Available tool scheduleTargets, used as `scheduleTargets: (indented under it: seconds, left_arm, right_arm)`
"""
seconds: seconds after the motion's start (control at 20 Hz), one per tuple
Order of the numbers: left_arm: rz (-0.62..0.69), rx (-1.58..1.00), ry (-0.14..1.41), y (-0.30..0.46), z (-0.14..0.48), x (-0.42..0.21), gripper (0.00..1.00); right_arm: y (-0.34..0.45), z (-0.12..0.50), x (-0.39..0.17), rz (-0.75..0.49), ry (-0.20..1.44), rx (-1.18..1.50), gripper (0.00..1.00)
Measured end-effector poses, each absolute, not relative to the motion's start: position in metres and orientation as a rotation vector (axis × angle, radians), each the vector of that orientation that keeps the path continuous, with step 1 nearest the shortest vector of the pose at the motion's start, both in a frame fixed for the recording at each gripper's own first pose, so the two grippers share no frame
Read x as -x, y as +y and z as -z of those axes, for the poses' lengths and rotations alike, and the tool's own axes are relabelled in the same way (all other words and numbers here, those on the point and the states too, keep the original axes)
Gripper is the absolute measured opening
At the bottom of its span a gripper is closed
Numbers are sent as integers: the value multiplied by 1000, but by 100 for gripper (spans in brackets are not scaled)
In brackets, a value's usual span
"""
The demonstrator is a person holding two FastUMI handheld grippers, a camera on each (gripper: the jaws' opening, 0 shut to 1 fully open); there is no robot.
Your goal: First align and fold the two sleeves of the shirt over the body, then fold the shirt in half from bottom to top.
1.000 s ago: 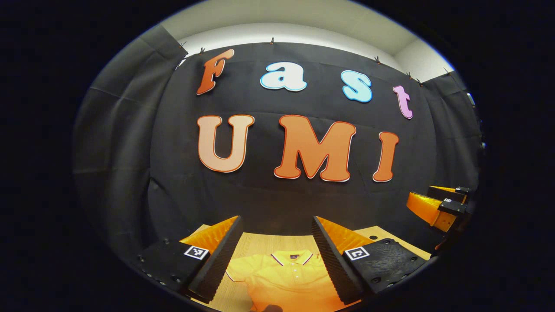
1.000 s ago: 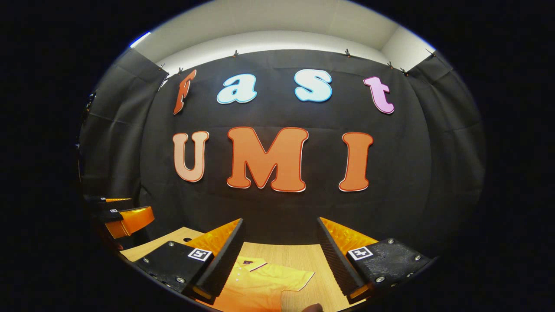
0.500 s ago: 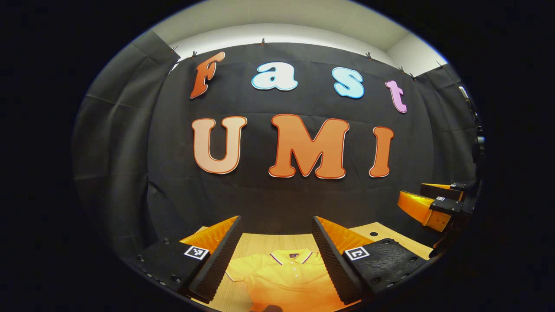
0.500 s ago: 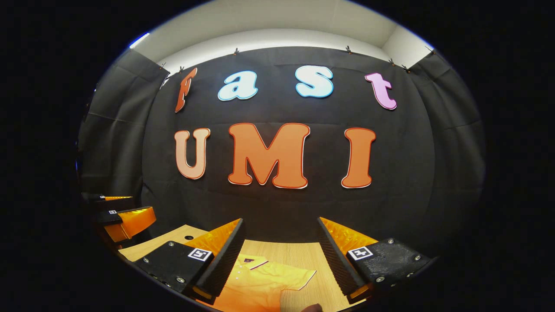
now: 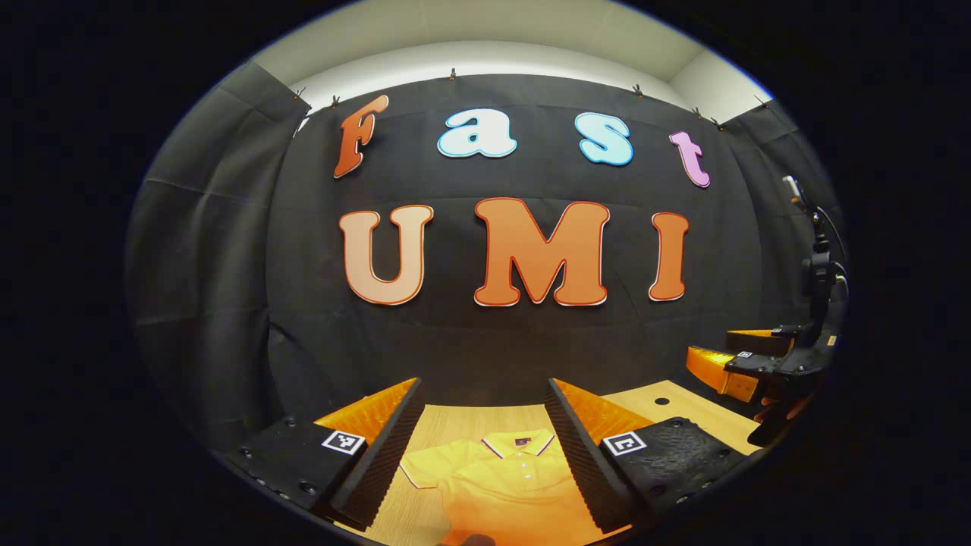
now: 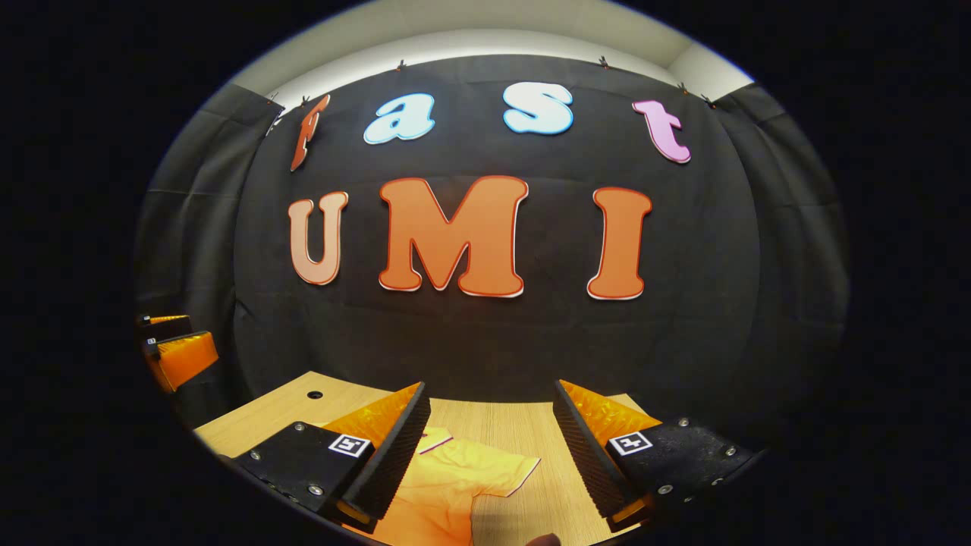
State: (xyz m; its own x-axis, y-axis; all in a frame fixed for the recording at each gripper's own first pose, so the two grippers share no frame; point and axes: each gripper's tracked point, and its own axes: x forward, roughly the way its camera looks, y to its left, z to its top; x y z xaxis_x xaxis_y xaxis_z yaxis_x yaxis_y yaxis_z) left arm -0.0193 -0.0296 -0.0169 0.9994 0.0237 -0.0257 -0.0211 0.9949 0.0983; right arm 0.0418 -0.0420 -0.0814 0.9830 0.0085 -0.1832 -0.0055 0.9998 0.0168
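A yellow polo shirt [image 5: 497, 481] lies flat on the wooden table [image 5: 463, 421], collar toward the far wall. My left gripper [image 5: 478, 447] hangs open above the collar and chest, nothing between its fingers. In the right gripper view the shirt [image 6: 447, 485] shows its right sleeve [image 6: 504, 474] spread out on the table [image 6: 516, 432]. My right gripper [image 6: 489, 447] is open above that sleeve and holds nothing. The right gripper [image 5: 747, 364] appears at the right of the left gripper view, and the left gripper [image 6: 178, 353] at the left of the right gripper view.
The black cloth wall [image 5: 485, 341] rises just behind the table's far edge. A small round hole [image 6: 314, 395] is in the tabletop near its far left corner, and another hole [image 5: 661, 400] near the far right. Bare wood lies beyond the collar.
The right gripper view has tilted down and swung, so more of the table and sleeve show. The left gripper view shifted a little; the shirt lies as before.
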Motion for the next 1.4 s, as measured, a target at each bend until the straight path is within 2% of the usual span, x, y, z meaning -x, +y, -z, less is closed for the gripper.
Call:
scheduleTargets:
  seconds: [0.4, 0.75, 0.8, 0.85, 1.0, 1.4]
  left_arm:
    - [-106, -101, 51, -17, 26, 23, 98]
    - [-220, -105, 81, 6, 38, 26, 98]
    - [-234, -109, 85, 8, 38, 27, 98]
    - [-248, -115, 92, 10, 40, 28, 98]
    - [-304, -126, 132, 22, 55, 31, 96]
    - [-440, -132, 211, 46, 78, 48, 98]
  right_arm:
    - [-61, 173, -83, -15, 436, 3, 98]
    - [-69, 233, -117, -24, 594, -28, 99]
    - [-69, 244, -119, -28, 633, -32, 95]
    - [-70, 257, -120, -31, 670, -34, 98]
    - [-77, 281, -134, -26, 762, -33, 92]
    - [-80, 347, -148, -49, 985, -74, 92]
